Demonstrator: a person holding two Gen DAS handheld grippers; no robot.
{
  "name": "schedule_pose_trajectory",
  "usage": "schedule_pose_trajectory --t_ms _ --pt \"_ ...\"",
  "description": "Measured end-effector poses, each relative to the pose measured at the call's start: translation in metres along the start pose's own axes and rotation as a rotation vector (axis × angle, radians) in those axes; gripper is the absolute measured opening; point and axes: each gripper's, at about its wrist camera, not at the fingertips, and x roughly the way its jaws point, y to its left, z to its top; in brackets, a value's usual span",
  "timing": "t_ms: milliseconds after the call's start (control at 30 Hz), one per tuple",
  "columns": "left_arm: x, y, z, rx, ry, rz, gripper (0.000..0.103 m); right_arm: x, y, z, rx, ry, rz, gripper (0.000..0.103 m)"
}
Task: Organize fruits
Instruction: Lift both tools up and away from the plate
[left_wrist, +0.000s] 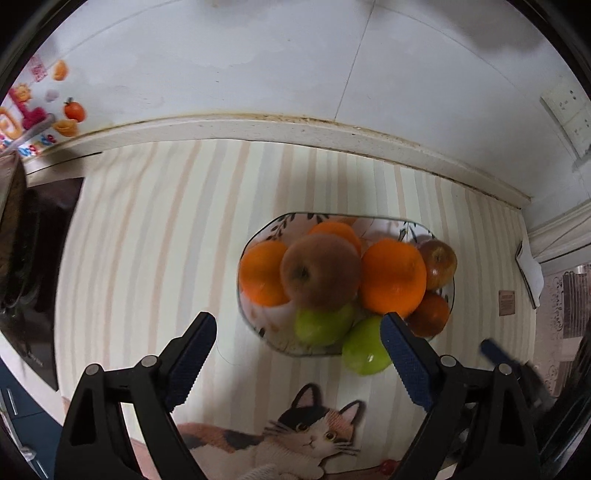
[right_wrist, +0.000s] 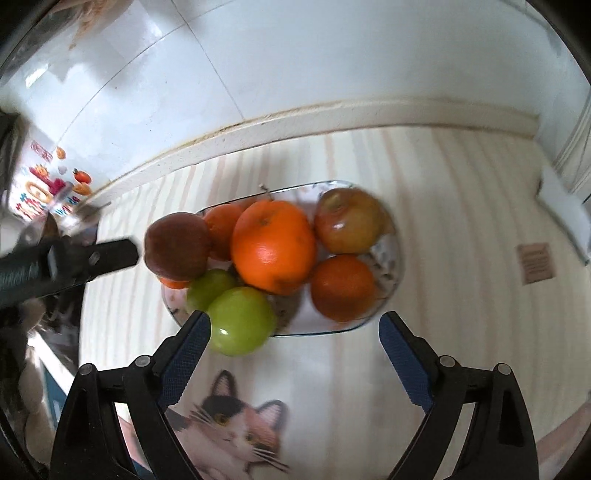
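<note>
A glass plate (left_wrist: 258, 325) (right_wrist: 391, 266) with a leaf pattern holds several oranges, red apples and green apples. In the left wrist view a brownish-red apple (left_wrist: 320, 272) sits on top of the pile between two oranges (left_wrist: 261, 272) (left_wrist: 392, 275). A green apple (left_wrist: 365, 347) (right_wrist: 240, 320) hangs over the plate's near rim. My left gripper (left_wrist: 298, 326) is open and empty, just short of the plate. My right gripper (right_wrist: 294, 326) is open and empty, near the plate's front edge. The left gripper's finger (right_wrist: 110, 254) shows in the right wrist view beside a red apple (right_wrist: 177, 246).
The plate stands on a striped mat (left_wrist: 155, 240) with a cat picture (left_wrist: 310, 432). A white ledge and tiled wall (left_wrist: 258, 55) run behind. A dark stove top (left_wrist: 33, 266) lies at the left. A wall socket (left_wrist: 570, 110) is at the right.
</note>
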Motion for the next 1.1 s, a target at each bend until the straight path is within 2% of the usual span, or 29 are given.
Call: schedule_pose_trajectory --t_ms 333,800,1100 --pt "-0.037 -0.005 -0.049 -0.001 -0.070 0.010 0.091 -0.047 0.003 -0.013 -0.071 -0.043 -0.008 0.095" --pt "-0.108 -0.025 -0.094 0.034 -0.207 0.001 0.091 -0.138 0.009 -0.037 -0.132 -0.161 0.009 0.095" --pt "-0.137 -0.028 -0.118 0.054 -0.249 0.015 0.091 -0.187 0.008 -0.056 -0.140 -0.212 0.022 0.095"
